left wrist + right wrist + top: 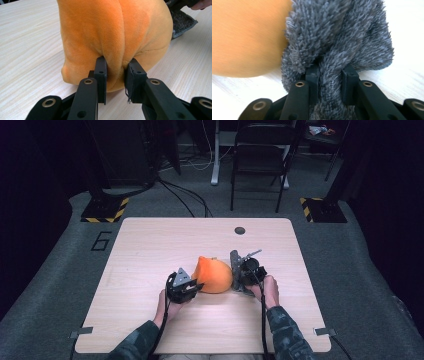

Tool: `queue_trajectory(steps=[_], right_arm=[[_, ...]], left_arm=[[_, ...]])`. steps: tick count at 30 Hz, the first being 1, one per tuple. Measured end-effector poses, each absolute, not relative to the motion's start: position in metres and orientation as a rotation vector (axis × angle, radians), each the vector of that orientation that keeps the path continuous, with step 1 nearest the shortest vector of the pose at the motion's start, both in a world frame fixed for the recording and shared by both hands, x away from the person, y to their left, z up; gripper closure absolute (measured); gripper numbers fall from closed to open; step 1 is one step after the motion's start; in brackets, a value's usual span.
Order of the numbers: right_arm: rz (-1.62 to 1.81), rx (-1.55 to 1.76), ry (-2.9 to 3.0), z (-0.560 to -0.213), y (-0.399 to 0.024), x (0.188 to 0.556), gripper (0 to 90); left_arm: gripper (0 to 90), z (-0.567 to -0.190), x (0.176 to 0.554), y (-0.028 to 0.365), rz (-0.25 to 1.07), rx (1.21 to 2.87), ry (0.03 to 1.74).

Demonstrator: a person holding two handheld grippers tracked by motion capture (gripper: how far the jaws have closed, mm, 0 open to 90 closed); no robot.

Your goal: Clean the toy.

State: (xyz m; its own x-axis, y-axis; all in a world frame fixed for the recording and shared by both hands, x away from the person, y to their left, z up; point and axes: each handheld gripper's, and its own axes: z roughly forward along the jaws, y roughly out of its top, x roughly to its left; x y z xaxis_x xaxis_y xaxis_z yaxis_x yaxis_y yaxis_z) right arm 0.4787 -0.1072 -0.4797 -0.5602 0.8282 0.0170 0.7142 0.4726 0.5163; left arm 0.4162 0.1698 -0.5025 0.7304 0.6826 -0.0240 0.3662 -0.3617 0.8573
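Note:
An orange plush toy point(212, 274) rests on the wooden table point(150, 245) between my two hands. My left gripper point(191, 287) is at its left side; in the left gripper view its jaws pinch a fold of the orange plush point(115, 37), and the gripper point(115, 75) is shut on it. My right gripper point(238, 279) sits at the toy's right side, holding a grey fuzzy cloth point(236, 265) against it. In the right gripper view the gripper point(329, 75) is shut on a bunch of grey cloth point(337, 42), with the orange plush point(247, 37) just left of it.
A small dark round hole point(240, 230) lies near the table's far edge. A black folding chair point(260, 155) and cables stand on the floor beyond the table. Bare wood surrounds the toy on all sides.

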Motion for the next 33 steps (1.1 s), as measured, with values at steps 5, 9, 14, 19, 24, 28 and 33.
queue_trajectory(steps=[5,9,14,19,24,28,33], right_arm=[[0.743,1.277,2.446,-0.461,-0.109,0.474,72.7],[0.845,1.257,2.405,-0.441,-0.109,0.469,72.9],[1.011,1.17,2.359,-0.411,-0.093,0.451,72.9],[1.099,1.023,2.389,-0.397,-0.062,0.436,72.6],[1.028,0.968,2.398,-0.406,-0.043,0.434,72.5],[0.982,0.992,2.397,-0.412,-0.054,0.44,72.4],[0.943,1.039,2.405,-0.42,-0.065,0.447,72.2]], left_arm=[[73.1,-0.502,0.416,0.17,0.428,1.973,0.808],[73.0,-0.502,0.416,0.17,0.441,1.978,0.804],[72.8,-0.5,0.414,0.168,0.463,1.991,0.786],[72.6,-0.5,0.414,0.166,0.467,1.992,0.781],[72.6,-0.5,0.414,0.166,0.472,1.996,0.78],[72.6,-0.499,0.414,0.165,0.467,1.997,0.783],[72.3,-0.5,0.414,0.167,0.468,1.998,0.785]])
